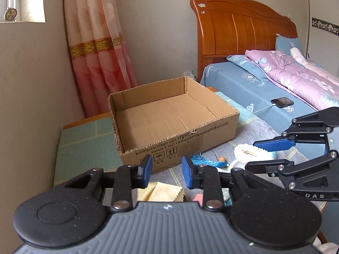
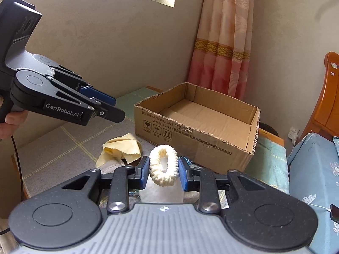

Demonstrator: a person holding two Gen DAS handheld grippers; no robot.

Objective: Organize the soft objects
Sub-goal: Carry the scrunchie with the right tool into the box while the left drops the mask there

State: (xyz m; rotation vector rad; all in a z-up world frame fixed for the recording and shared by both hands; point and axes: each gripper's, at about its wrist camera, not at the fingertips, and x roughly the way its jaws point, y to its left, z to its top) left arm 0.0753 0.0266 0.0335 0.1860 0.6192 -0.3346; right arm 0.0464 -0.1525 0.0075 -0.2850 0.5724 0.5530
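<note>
- Right gripper (image 2: 163,174) up close, blue pads pressed against both sides of a cream scrunchie (image 2: 163,166), a ribbed, fuzzy oval loop standing on edge between the fingers.
- Beneath that loop sits a white, soft-looking folded piece (image 2: 161,194); what it is, hard to say.
- Left gripper (image 1: 166,169) hovers with its blue pads apart and nothing between them.
- Just beyond the left pads, a blue tassel (image 1: 204,162) of stringy threads lies on the blanket, near the box's front wall.
- Yellow cloth (image 2: 121,148), thin with zigzag-cut edges, lies crumpled on the grey checked blanket (image 2: 63,148), left of the scrunchie and in front of the box.
- Cardboard box (image 1: 175,135), shallow, rectangular, corrugated edges rough-cut, black print on its front wall; its brown floor is bare, no soft item inside.
- Box rests on the blanket-covered surface, with a green patterned cloth (image 1: 84,144) under its far left side.
- To the right, a bed with a blue floral sheet (image 1: 239,84), a purple quilt (image 1: 296,78) and a glossy wooden headboard (image 1: 243,25); a phone (image 1: 282,102) lies on the sheet with a white cable attached.
- Pink curtain (image 1: 99,48) with a gold band hangs in the corner.
</note>
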